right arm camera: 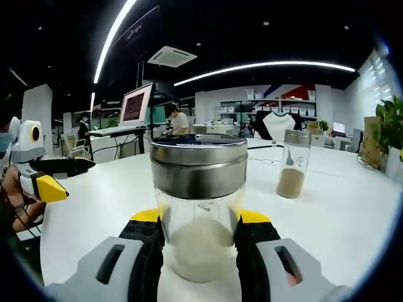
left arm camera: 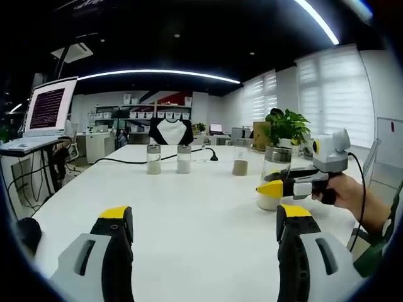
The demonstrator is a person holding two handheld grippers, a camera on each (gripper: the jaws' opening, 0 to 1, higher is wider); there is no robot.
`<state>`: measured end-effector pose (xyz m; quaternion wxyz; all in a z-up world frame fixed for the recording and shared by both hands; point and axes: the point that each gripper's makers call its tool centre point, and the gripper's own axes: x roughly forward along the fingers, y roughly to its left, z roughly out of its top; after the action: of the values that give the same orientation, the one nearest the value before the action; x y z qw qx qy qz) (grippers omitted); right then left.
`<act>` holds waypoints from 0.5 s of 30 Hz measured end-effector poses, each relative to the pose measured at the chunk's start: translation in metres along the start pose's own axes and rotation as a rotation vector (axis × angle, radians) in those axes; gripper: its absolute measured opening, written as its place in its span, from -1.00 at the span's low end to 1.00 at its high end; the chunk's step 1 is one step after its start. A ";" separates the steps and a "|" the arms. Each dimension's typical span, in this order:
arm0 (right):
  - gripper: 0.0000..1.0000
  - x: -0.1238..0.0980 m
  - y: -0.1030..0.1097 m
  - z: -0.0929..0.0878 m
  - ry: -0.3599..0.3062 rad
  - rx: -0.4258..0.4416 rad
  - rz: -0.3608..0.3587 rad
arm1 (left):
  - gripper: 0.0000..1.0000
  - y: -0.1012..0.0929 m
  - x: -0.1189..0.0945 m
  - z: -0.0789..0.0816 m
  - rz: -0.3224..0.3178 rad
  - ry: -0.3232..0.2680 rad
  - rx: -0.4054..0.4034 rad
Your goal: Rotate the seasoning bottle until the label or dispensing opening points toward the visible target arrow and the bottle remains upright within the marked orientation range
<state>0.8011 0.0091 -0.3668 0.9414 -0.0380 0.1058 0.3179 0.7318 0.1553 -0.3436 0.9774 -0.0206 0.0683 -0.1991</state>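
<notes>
Right gripper view: we've got the seasoning bottle [right arm camera: 199,207] upright on the white table [right arm camera: 340,207], right gripper [right arm camera: 199,236] clamped round its glass to twist it; our left gripper [left arm camera: 204,221] hangs apart, idle.

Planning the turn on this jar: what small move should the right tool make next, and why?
Probably close the right tool gently on the seasoning bottle. The bottle stands upright on the white table between the jaws, which flank its glass base, so a firm hold should come before any twist.
</notes>
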 end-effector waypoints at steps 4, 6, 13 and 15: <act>-0.15 0.000 -0.002 0.000 0.005 0.015 -0.048 | 0.99 -0.003 0.001 -0.001 -0.011 0.004 0.003; -0.15 0.000 -0.003 0.000 0.008 0.016 -0.060 | 0.99 -0.004 0.002 -0.002 -0.014 0.012 0.013; -0.15 -0.001 -0.005 -0.001 0.004 0.031 -0.145 | 0.99 -0.005 0.002 -0.003 -0.015 0.014 -0.003; -0.15 -0.001 -0.006 -0.001 0.003 0.040 -0.170 | 0.99 -0.006 0.002 -0.003 -0.023 0.015 -0.016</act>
<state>0.8039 0.0040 -0.3677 0.9655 -0.0284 0.1098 0.2346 0.7314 0.1490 -0.3463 0.9743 -0.0276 0.0769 -0.2098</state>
